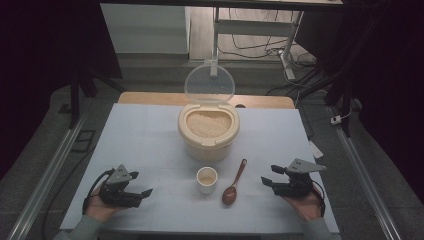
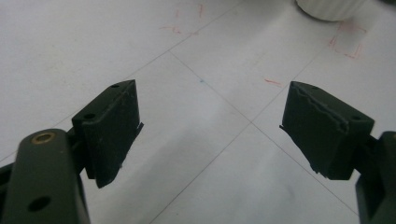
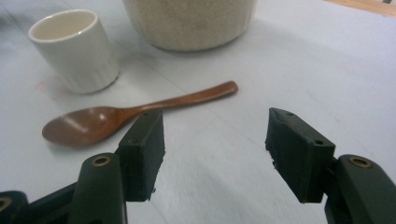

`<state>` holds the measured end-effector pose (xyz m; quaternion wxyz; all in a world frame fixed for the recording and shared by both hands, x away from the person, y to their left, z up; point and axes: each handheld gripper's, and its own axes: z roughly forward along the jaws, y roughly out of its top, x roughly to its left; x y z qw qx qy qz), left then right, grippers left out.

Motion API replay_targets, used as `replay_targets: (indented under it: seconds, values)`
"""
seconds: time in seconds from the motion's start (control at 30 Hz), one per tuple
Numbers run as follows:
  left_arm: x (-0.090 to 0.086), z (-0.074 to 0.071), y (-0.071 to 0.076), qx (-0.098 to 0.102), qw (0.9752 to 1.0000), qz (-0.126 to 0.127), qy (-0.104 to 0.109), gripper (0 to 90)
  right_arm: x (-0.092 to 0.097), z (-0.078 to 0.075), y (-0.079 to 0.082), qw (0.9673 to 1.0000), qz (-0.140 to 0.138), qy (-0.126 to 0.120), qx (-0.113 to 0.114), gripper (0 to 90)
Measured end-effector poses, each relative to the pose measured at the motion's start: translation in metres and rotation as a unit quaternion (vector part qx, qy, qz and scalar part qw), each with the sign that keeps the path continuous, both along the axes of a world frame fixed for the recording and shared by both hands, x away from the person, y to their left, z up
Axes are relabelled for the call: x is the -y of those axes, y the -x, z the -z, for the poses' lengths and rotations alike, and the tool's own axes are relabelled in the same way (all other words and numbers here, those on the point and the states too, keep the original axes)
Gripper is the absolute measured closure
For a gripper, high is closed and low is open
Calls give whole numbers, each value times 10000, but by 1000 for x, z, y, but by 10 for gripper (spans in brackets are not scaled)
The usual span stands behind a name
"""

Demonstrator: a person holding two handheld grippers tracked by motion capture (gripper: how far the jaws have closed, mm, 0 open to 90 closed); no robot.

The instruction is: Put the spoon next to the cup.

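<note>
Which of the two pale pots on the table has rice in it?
The big round tub with its clear lid flipped up at the back holds the rice. The small cup in front, beside the wooden spoon, looks empty.
</note>
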<state>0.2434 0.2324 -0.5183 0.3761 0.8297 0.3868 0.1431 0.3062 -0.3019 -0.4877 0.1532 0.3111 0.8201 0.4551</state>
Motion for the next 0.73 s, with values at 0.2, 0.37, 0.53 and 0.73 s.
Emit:
replay_targets:
  seconds: [0.2,0.37,0.53,0.73]
  values:
    - [-1,-1,0,42,10000,-69,28,191,9,2,6,10000,-37,-18,62,376]
    - [-2,-1,0,55,9999,-80,39,190,9,3,5,10000,-32,50,50,378]
    - [-2,-1,0,55,10000,-72,33,190,8,4,5,9999,-52,79,67,380]
    - [-1,-1,0,76,9999,-65,12,189,8,3,6,9999,-70,59,96,380]
